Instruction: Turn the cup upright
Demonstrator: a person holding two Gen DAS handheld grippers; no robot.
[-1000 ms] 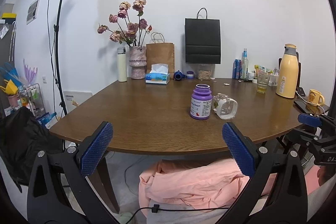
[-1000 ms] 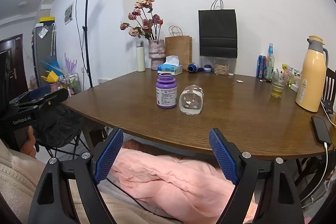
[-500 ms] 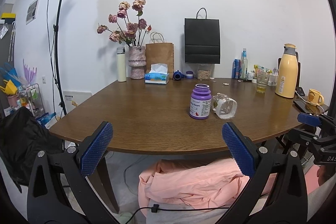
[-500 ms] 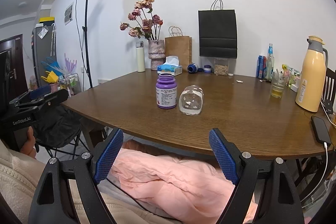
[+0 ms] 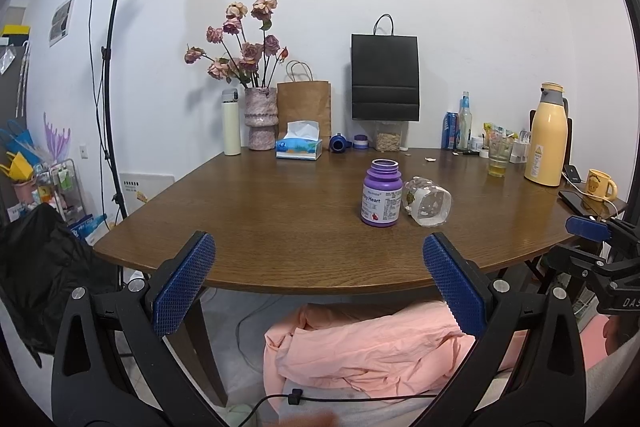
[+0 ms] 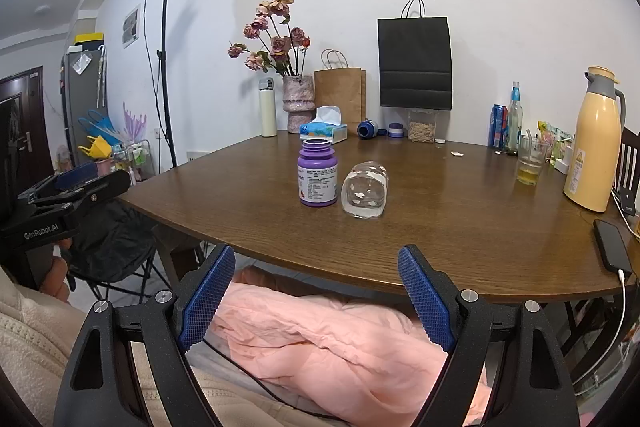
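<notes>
A clear glass cup (image 5: 427, 201) (image 6: 365, 195) lies on its side on the brown wooden table (image 5: 280, 219) (image 6: 460, 227), just right of an upright purple bottle (image 5: 381, 193) (image 6: 317, 173) with no lid. My left gripper (image 5: 318, 285) hangs open before the table's front edge, well short of the cup, nothing between its blue pads. My right gripper (image 6: 316, 299) is open too, held below and in front of the table edge, roughly in line with the cup. Each gripper shows at the edge of the other's view.
Along the back of the table stand a flower vase (image 5: 261, 118), a tissue box (image 5: 299, 146), paper bags, a yellow thermos (image 5: 547, 135), a glass of yellow drink (image 5: 499, 158) and a yellow mug (image 5: 599, 183). A phone (image 6: 611, 245) lies at the right edge. Pink cloth (image 6: 320, 339) covers a person's lap below.
</notes>
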